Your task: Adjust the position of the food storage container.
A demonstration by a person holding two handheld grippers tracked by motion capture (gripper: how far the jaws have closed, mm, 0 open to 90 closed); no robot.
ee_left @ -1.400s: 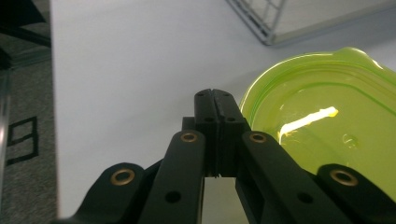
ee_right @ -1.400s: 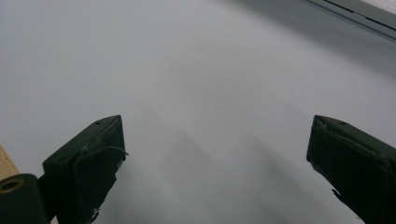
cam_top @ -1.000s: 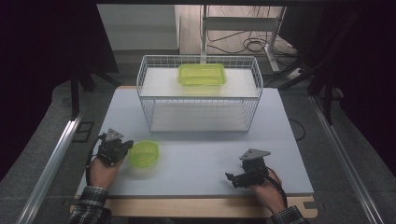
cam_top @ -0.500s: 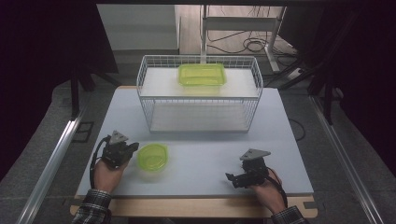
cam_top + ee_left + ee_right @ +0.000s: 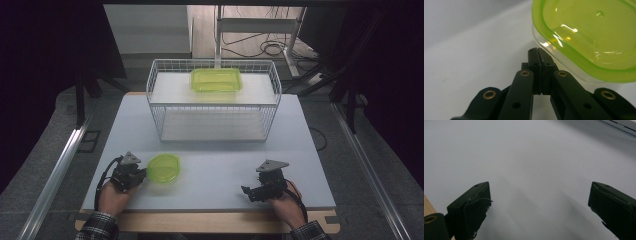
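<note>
My left gripper [image 5: 134,172], jaws pinched on the rim of the round green container [image 5: 163,168], holds it at the table's [image 5: 215,165] seven o'clock. My right gripper [image 5: 255,190] idles at five o'clock, jaws wide apart. Transport step, I judge: next, lift toward the wire basket [image 5: 212,107] at twelve o'clock.

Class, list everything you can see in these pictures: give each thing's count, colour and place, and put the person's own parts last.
Round container: one, clear with green lid, near left of table, at the left gripper's tips.
Rectangular container: one, green, on the rack's top shelf.
Wire rack: one, white, far middle of table.
Table: one, pale grey top, wooden front edge.
Left gripper: one, black, jaws shut beside the round container.
Right gripper: one, black, jaws open, near right.
</note>
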